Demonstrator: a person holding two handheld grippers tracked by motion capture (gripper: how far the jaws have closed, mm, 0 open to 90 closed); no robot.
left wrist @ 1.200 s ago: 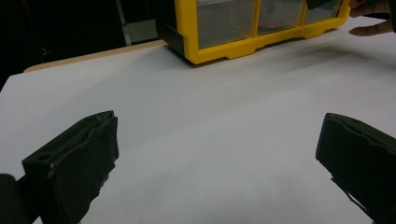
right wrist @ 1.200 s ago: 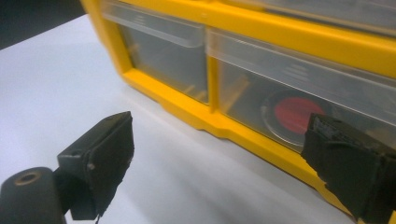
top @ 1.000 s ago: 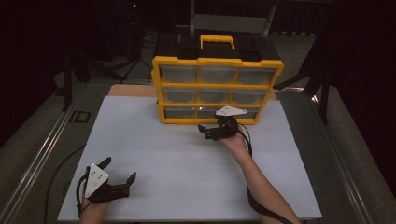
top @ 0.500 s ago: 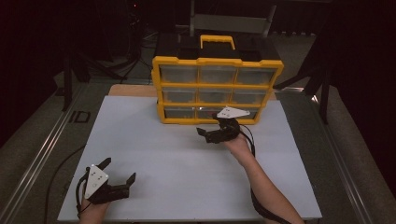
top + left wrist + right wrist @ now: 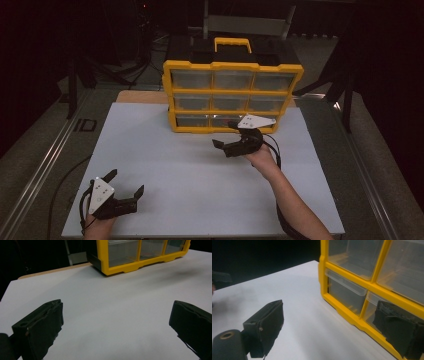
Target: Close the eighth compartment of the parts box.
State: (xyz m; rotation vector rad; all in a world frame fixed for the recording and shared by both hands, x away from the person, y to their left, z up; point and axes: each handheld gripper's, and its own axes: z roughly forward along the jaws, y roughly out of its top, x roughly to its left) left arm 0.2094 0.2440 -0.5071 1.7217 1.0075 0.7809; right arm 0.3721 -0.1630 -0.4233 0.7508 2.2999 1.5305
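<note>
High view: a yellow drawer cabinet (image 5: pixel 232 95) with clear drawers and a black top stands at the far edge of the white table (image 5: pixel 200 170), its yellow carry handle (image 5: pixel 233 44) upright. The right gripper (image 5: pixel 226 136) is held just in front of the cabinet's bottom row, near its middle and right drawers, jaws spread and holding nothing. The left gripper (image 5: pixel 126 182) sits at the near left corner of the table, well apart from the cabinet, jaws also spread wide and empty.

Right gripper view — the two black jaws stand far apart, one over bare white table, the other in front of the bottom-row drawers (image 5: pixel 345 293). Whether that jaw touches the yellow frame is hard to tell; it looks just clear of it.

Left gripper view — both jaws rise wide apart over the white surface, with the cabinet's lower left corner (image 5: pixel 107 270) far ahead.
</note>
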